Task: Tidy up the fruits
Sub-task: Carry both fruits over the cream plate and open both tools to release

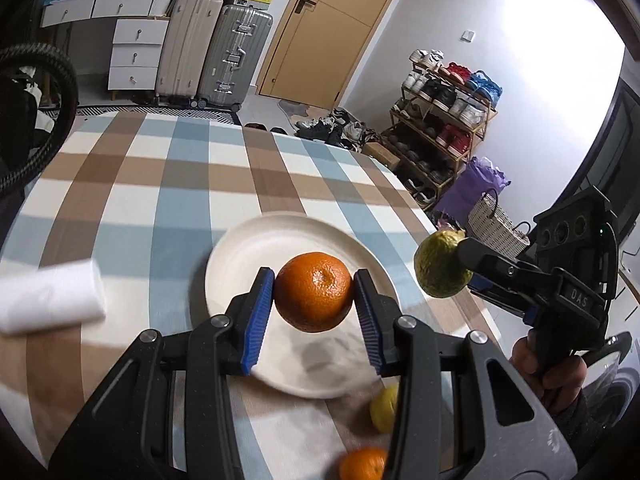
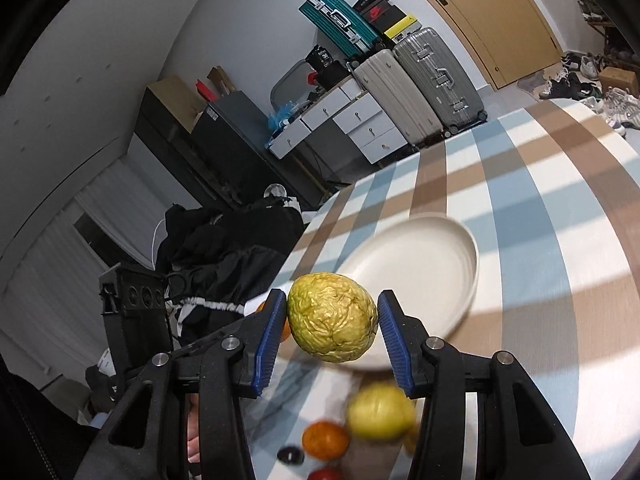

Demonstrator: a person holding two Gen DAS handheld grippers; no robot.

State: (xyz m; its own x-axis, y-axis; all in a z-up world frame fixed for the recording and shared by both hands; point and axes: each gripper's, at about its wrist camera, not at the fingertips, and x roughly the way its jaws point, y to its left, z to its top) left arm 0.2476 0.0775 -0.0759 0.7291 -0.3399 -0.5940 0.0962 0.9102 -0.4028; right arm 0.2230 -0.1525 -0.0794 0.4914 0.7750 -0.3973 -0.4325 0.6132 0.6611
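The right gripper [image 1: 460,258] body bears the letters "DAS"; a black box atop the far suitcases shows a red swoosh. A hand [image 1: 548,368] grips its handle at the right, holding it raised beside the bench [image 1: 160,184]. Its pads are clamped on a wrinkled yellow-green fruit [image 2: 333,317]. The left gripper [image 1: 314,294], tilted downward, is clamped on an orange [image 1: 313,291] held above the white plate [image 1: 248,256]. More fruit lies blurred on the near bench.
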